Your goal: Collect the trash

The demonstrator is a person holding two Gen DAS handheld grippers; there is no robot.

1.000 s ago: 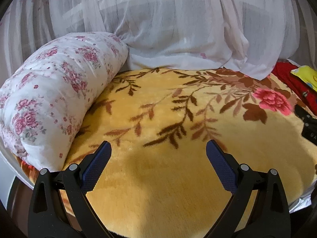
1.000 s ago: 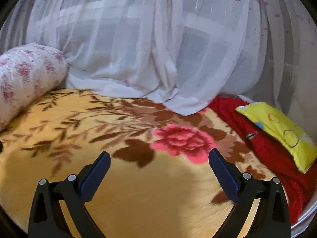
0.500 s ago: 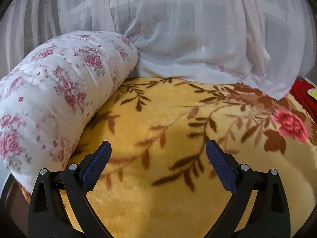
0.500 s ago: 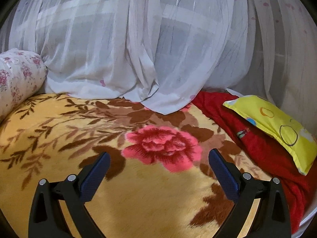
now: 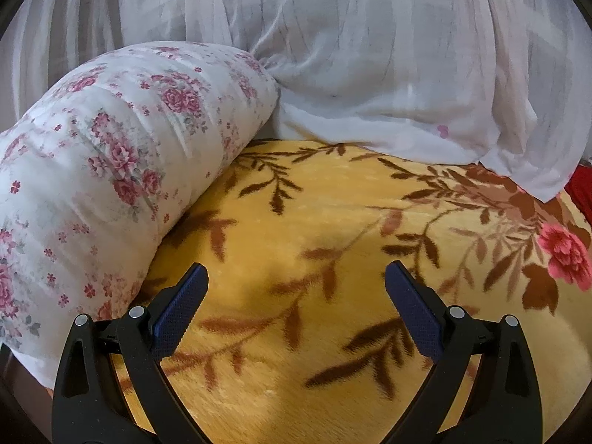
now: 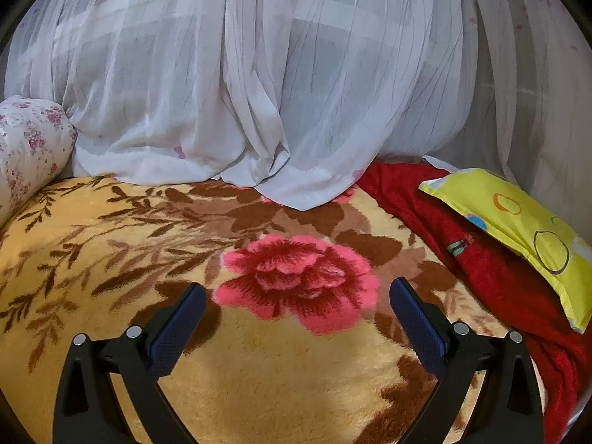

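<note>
No trash shows in either view. My left gripper [image 5: 296, 277] is open and empty above a yellow plush blanket [image 5: 314, 203] with brown leaves, just right of a rolled white quilt with pink flowers [image 5: 111, 166]. My right gripper [image 6: 298, 298] is open and empty above the same blanket [image 6: 111, 240], over its large pink flower [image 6: 299, 277].
A sheer white curtain [image 5: 370, 74] hangs along the far side and drapes onto the blanket, also in the right wrist view [image 6: 277, 92]. A red blanket [image 6: 499, 277] with a yellow pillow [image 6: 518, 229] on it lies at the right. The quilt's end [image 6: 26, 140] shows at far left.
Both grippers have swung left and a little forward over the blanket: the quilt fills more of the left view, and the red blanket and pillow have slid right. Both stay open.
</note>
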